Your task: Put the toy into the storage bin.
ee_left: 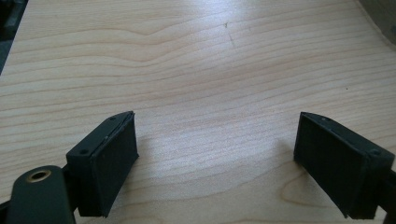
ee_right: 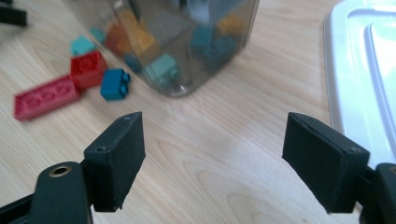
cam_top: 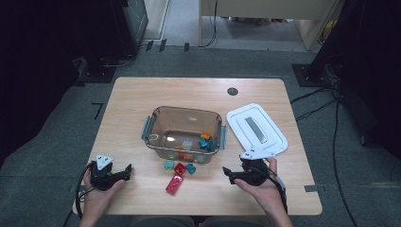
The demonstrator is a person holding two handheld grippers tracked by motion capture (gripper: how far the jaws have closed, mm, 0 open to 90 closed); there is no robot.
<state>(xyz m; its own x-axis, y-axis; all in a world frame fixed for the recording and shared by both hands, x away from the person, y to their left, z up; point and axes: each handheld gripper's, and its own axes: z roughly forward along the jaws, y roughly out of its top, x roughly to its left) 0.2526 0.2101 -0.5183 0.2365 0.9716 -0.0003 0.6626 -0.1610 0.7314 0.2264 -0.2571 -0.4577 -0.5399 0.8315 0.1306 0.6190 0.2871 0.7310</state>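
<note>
Seen from the high view, a clear plastic container (cam_top: 183,134) is sitting at the middle of a wooden table (cam_top: 142,94) and is serving as the landmark here. No brand, label or readable writing is showing on any item. Small toy bricks are lying inside the container; their exact count and shapes are hard to make out through its tinted wall. Just in front of the container, on the person's side, more loose bricks are lying: a long red brick (cam_top: 174,184), a square red brick (cam_top: 180,169) touching its far end, a dark blue brick (cam_top: 190,168) and a teal brick (cam_top: 169,164). A white lid (cam_top: 256,130) is lying flat just to the right of the container, and in the right gripper view it is being cut off by the frame edge.

The right gripper (cam_top: 231,172) is hovering near the container's front right corner, beside the lid's near edge, with its jaws standing wide apart and gripping nothing. In the right gripper view the bricks are appearing blurred. The left gripper (cam_top: 124,172) is resting well to the front left of the container, its jaws also standing apart over bare wood.
</note>
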